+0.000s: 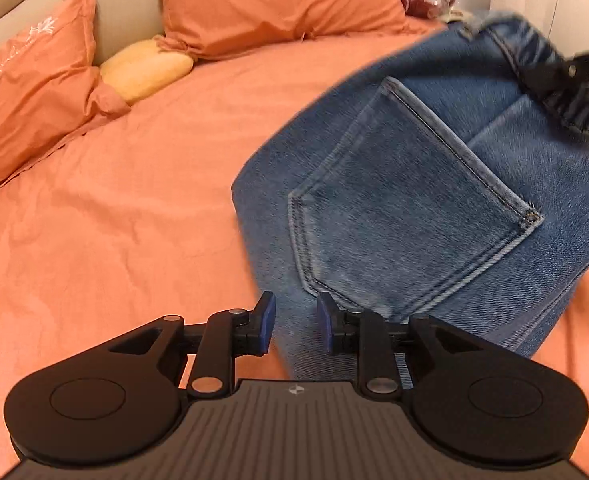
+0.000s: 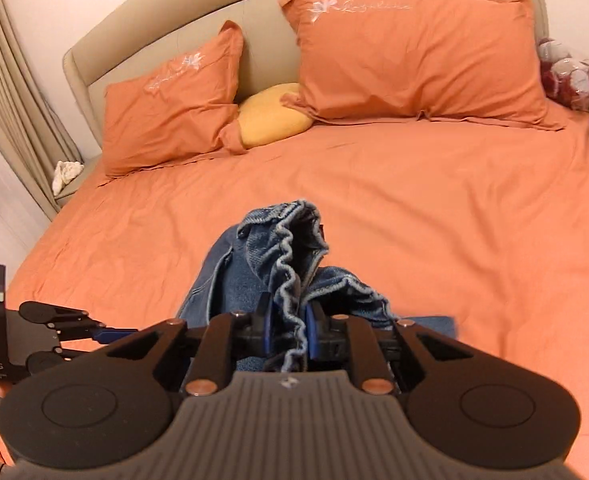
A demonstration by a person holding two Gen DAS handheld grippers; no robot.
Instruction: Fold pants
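- The bed [image 2: 434,208], in orange sheets, carries the jeans [image 1: 414,200] near its foot edge.
- The jeans run from the right tool [image 2: 288,330], clamped on the ruffled waistband, to the left tool [image 1: 292,322], whose blue fingers [image 1: 268,320] stand parted beside the denim, gripping nothing.
- The back pocket [image 1: 406,204] faces up.

Blue denim pants [image 1: 414,200], orange bedsheet [image 1: 114,220], orange white-embroidered pillows [image 2: 414,56], yellow cushion [image 2: 270,116].

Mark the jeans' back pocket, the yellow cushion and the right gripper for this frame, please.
back pocket [image 1: 406,200]: left wrist view, middle of the pocket panel.
yellow cushion [image 2: 272,116]: right wrist view, its exposed front between the pillows.
right gripper [image 2: 288,328]: right wrist view, between fingertips clamping the jeans' waistband.
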